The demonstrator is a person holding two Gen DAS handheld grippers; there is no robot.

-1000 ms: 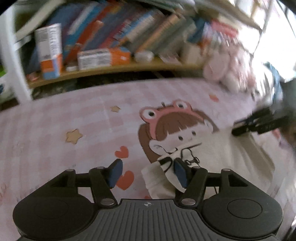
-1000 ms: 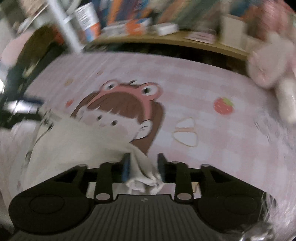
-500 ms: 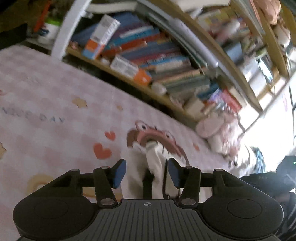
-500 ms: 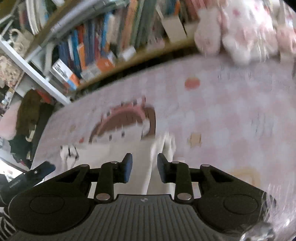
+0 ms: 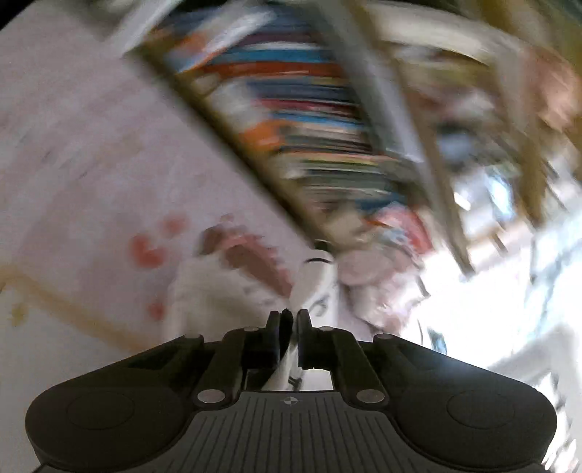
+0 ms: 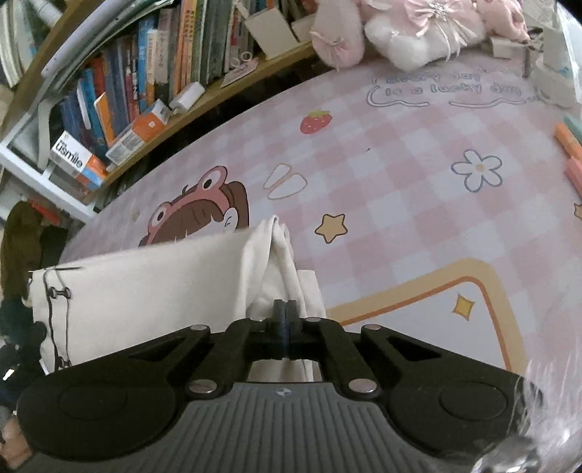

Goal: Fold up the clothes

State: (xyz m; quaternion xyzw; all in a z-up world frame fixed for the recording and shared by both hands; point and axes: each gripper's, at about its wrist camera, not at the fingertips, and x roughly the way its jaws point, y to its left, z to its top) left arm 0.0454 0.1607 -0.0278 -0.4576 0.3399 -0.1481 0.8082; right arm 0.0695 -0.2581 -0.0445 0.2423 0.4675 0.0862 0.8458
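Observation:
A cream white garment point(image 6: 145, 283) with black line drawings lies on the pink checked cloth point(image 6: 400, 182). One end of it is gathered into a raised fold. My right gripper point(image 6: 285, 305) is closing tight on that fold, and cloth bulges on both sides of its fingers. The left wrist view is badly blurred. In it my left gripper point(image 5: 290, 314) is closing, its jaws almost together, with a strip of the garment point(image 5: 218, 291) pinched between them and running back under the fingers.
A bookshelf point(image 6: 145, 72) packed with books and boxes runs along the far edge of the cloth. Pink plush toys point(image 6: 400, 32) sit at the far right corner. Orange and pink sticks point(image 6: 569, 145) lie at the right edge. Dark clothes hang at the left.
Both grippers' jaws have closed from apart onto the white garment. Both views have rolled, the left one strongly, and the left gripper has sunk toward the cloth.

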